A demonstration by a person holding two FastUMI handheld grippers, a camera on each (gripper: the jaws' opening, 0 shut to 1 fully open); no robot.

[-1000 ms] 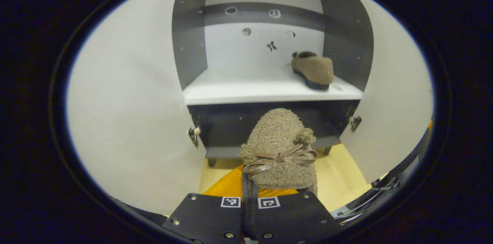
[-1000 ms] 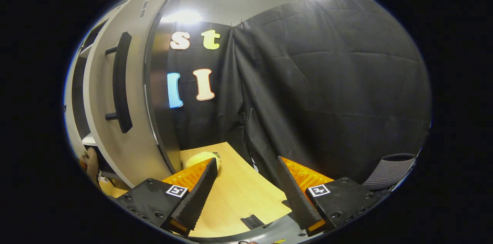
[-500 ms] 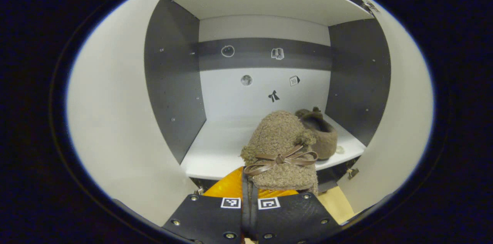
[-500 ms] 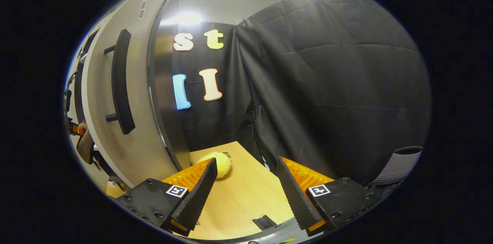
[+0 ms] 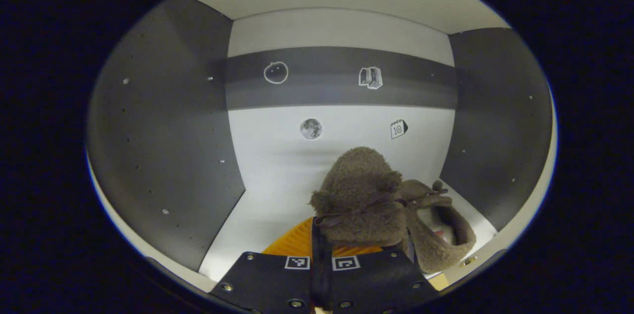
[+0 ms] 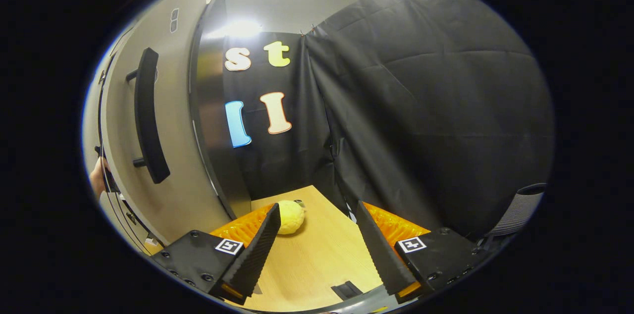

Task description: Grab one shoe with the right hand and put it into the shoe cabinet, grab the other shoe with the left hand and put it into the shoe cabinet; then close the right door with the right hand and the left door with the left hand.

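We hold the fleecy shoe (image 5: 359,195) with the left gripper (image 5: 322,254), its jaws clamped on the heel end, toe pointing far into the shoe cabinet (image 5: 163,121) above the shelf (image 5: 262,210). The other shoe (image 5: 436,227) lies just right of it. It looks light, soft and squashy, so the heel rim seems the firmest hold. The right gripper (image 6: 317,249) has its jaws apart, empty, over the bench (image 6: 317,254) by the right door (image 6: 183,145).

tongs (image 6: 317,249) parted, cabinet door (image 6: 168,121) left

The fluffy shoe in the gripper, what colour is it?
Brown, the fluffy shoe; left gripper view shows it best.
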